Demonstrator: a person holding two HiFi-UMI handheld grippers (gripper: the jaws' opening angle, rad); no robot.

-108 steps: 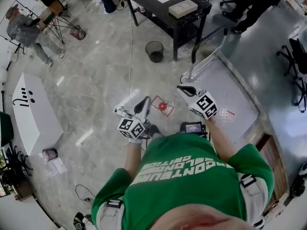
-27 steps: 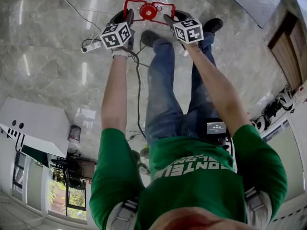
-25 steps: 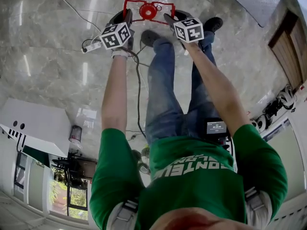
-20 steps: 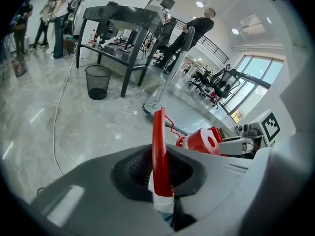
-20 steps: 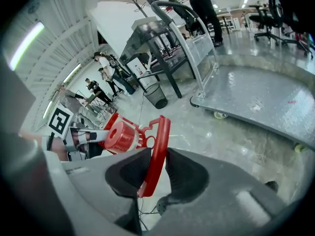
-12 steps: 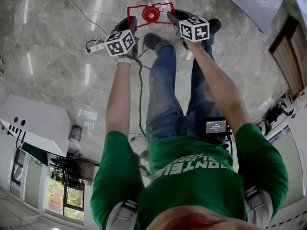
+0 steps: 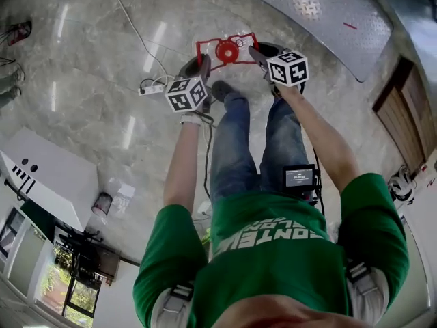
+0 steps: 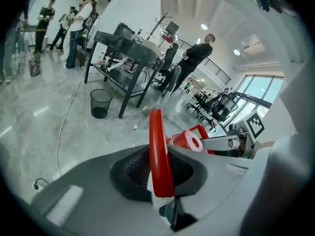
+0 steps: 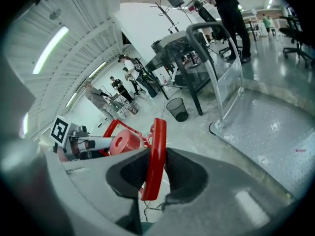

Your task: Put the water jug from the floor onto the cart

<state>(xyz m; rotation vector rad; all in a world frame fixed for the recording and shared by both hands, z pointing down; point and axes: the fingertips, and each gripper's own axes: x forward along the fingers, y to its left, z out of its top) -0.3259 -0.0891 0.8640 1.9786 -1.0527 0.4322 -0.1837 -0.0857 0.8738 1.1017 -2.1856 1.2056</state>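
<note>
My left hand-held gripper is clamped on the left bar of the red handle frame (the bar stands upright between the pads). My right hand-held gripper, whose jaws have just been closing, pinches the right bar of the same frame. The water jug hangs between the two at my 12 o'clock, red cap turned up toward me, over my shoes and not on the cart. A white power strip lies on the marble floor at the jug's 8 o'clock. The cart, a metal tread-plate deck, sits at my 1 o'clock, well apart from the jug. Farther off, a black wastebasket stands beside a dark bench, with people beyond.
</note>
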